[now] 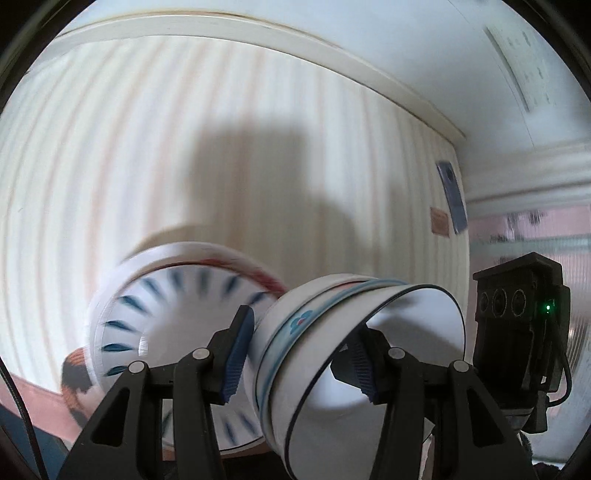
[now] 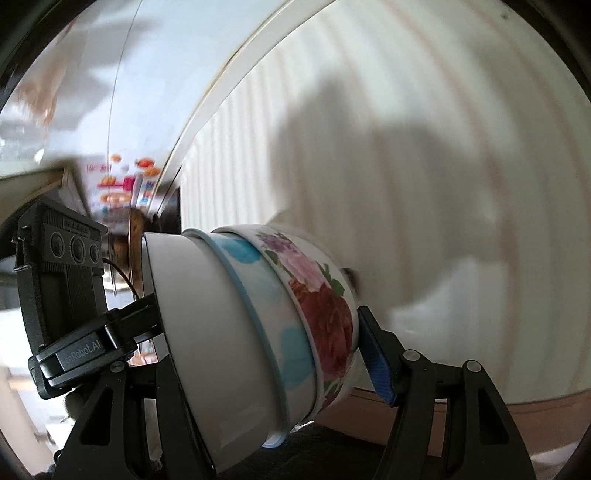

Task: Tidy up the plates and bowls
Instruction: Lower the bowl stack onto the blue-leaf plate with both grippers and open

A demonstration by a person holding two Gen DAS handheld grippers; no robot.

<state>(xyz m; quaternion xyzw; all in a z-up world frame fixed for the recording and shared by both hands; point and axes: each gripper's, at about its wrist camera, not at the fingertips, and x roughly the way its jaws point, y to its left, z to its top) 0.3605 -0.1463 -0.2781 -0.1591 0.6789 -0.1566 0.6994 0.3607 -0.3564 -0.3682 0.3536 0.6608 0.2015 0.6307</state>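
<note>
A nested stack of three bowls is held on its side between both grippers. In the left wrist view my left gripper [image 1: 299, 354] is shut on the stack's wall [image 1: 295, 354], one finger inside the white black-rimmed bowl [image 1: 406, 332], the other outside. Behind it lies a stack of plates [image 1: 173, 317] with blue dashes. In the right wrist view my right gripper [image 2: 258, 328] is shut on the same stack: white bowl [image 2: 192, 314], blue-dotted bowl [image 2: 266, 317], rose bowl [image 2: 325, 314]. The left gripper's body [image 2: 62, 280] shows on the left.
A striped white tablecloth [image 1: 184, 147] covers the table, with its edge [image 1: 258, 33] at the back. The right gripper's body [image 1: 517, 321] stands on the right in the left wrist view. A colourful poster [image 2: 125, 184] hangs in the blurred background.
</note>
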